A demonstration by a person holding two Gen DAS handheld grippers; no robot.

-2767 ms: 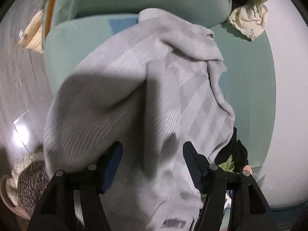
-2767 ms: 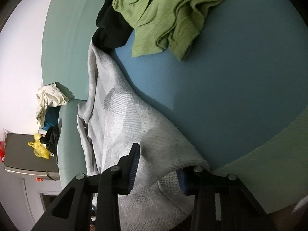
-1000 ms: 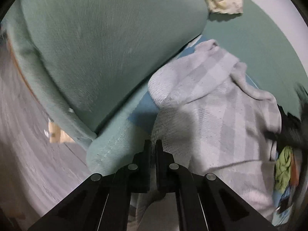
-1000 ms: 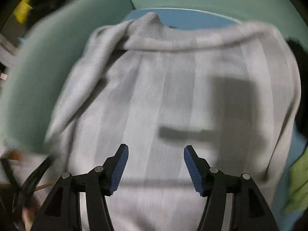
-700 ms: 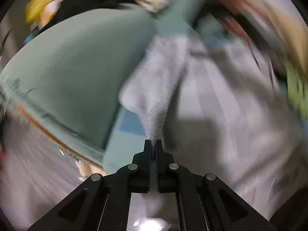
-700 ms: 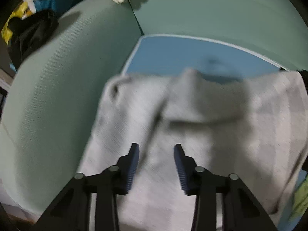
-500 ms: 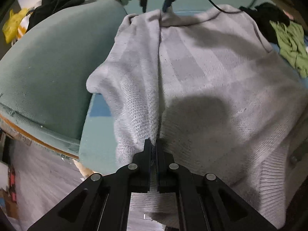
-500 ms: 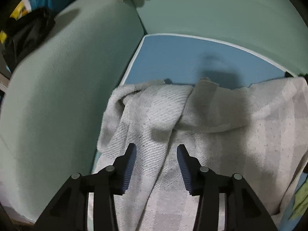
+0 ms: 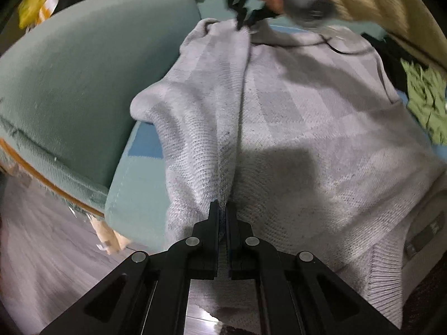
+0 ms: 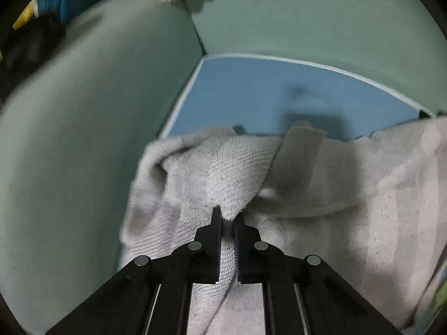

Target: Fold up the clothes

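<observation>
My left tongs (image 9: 222,211) pinch the sweater (image 9: 293,128) hem; my right tongs (image 10: 227,222), closed on its shoulder ahead, pull one side edge taut. It lies spread on the sofa (image 9: 69,69), ready to fold inward.

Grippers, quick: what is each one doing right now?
Left gripper: shut on the grey sweater.
Right gripper: shut on the same sweater.

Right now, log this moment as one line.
left gripper: shut on grey sweater | right gripper: shut on grey sweater | sweater on sofa
</observation>
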